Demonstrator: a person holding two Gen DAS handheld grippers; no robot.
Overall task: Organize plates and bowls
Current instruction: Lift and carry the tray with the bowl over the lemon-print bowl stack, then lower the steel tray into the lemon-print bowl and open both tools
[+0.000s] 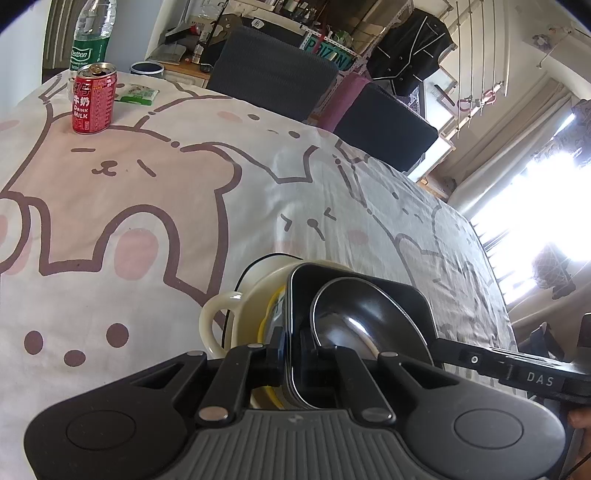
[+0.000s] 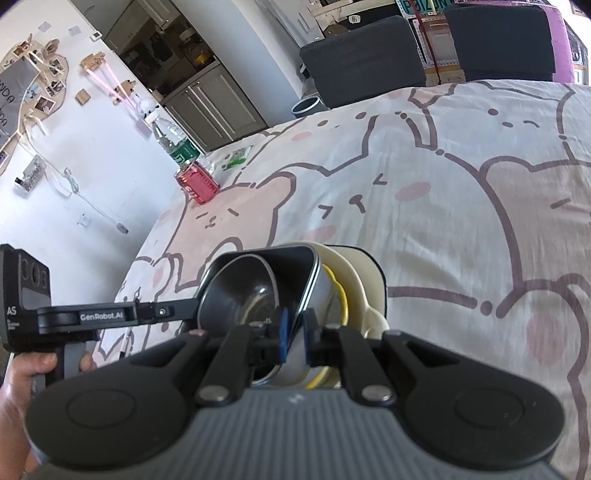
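A stack of dishes sits on the bear-print tablecloth [image 1: 147, 206]. A cream bowl with a loop handle [image 1: 216, 321] is at the bottom, a yellow-rimmed dish [image 1: 263, 326] inside it, then a dark square plate [image 1: 406, 295] with a shiny dark round bowl [image 1: 354, 314] on top. My left gripper [image 1: 293, 360] is shut on the near rim of the square plate. My right gripper [image 2: 293, 338] is shut on the opposite rim of the same plate [image 2: 295, 266]; the round bowl [image 2: 240, 295] and cream bowl [image 2: 364, 284] show there too.
A red milk can [image 1: 94, 101], a green-labelled water bottle [image 1: 92, 33] and a green packet [image 1: 138, 94] stand at the table's far corner. Two dark chairs [image 1: 273, 72] line the far edge. A white wall [image 2: 74, 155] runs along the table's left side.
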